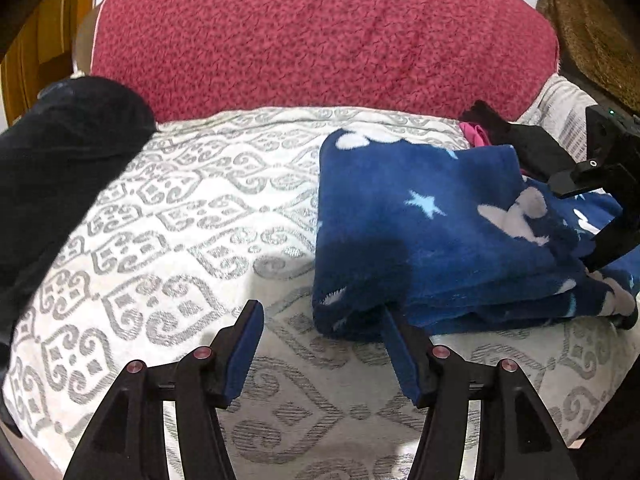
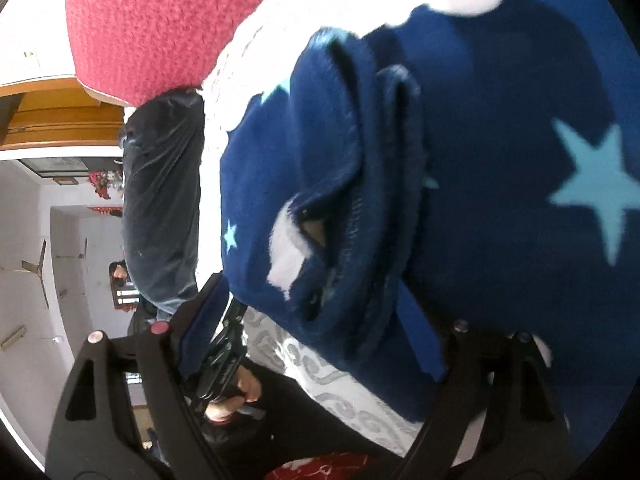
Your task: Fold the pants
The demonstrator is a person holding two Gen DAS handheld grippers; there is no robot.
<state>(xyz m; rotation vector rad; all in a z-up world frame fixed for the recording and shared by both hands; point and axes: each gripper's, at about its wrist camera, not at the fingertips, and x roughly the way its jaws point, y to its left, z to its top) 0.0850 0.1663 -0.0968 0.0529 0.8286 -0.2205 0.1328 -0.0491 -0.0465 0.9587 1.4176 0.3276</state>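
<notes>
The pants (image 1: 440, 232) are dark blue fleece with light blue stars and white shapes. They lie folded in a thick stack on the white and grey patterned cover (image 1: 192, 216), right of centre. My left gripper (image 1: 320, 316) is open at the stack's near left corner; its right finger (image 1: 394, 336) touches the fold edge. My right gripper (image 1: 592, 216) is at the stack's right end, open. In the right wrist view the pants (image 2: 500, 160) fill the frame, and the right gripper (image 2: 312, 304) is open with the layered edge between its fingers.
A red fluffy cushion (image 1: 320, 36) backs the seat. A black garment (image 1: 60, 160) lies at the left. Black and pink cloth (image 1: 488, 128) sits behind the pants. A brown cushion (image 1: 592, 36) is at the far right. The person's hand (image 2: 236, 392) holds the left gripper.
</notes>
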